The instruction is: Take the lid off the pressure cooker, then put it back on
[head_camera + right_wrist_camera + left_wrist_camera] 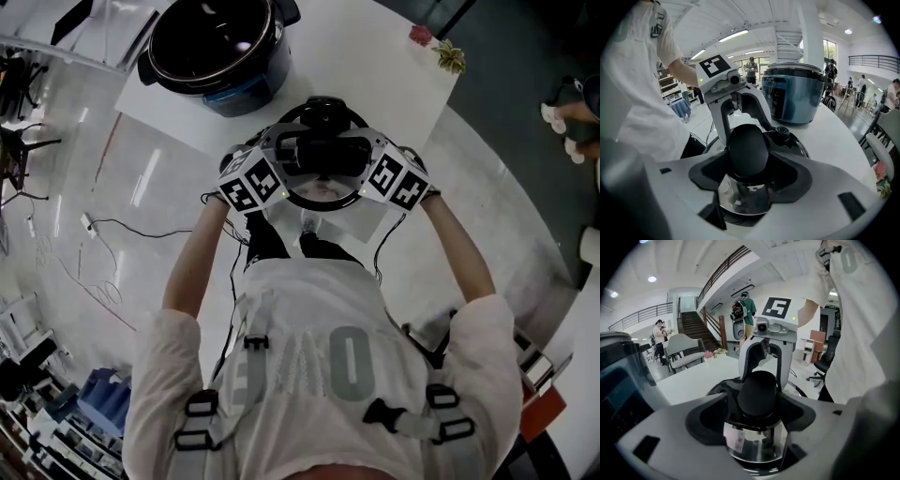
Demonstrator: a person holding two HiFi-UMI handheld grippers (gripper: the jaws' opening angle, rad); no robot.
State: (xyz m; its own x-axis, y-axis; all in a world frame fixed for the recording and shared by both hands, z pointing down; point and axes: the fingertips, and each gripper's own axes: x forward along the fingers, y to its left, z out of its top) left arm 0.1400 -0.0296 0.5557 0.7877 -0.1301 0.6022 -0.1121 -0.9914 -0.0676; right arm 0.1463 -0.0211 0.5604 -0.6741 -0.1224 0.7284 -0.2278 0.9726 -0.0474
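Note:
The pressure cooker (220, 47) stands uncovered at the far side of the white table (375, 56); it also shows as a blue-grey pot (794, 93). Its lid (319, 192) lies at the table's near edge, in front of the person. The lid's black knob (758, 392) (747, 150) rises on a shiny neck. My left gripper (757, 404) (302, 157) comes at the knob from one side, my right gripper (749, 161) (349, 157) from the other. Each is open, its notched jaws round the knob with gaps showing.
A small plant (448, 56) sits at the table's far corner. Thin cables (103, 234) trail over the shiny floor on the left. Chairs (684, 355) and people stand farther back in the hall, with a staircase behind them.

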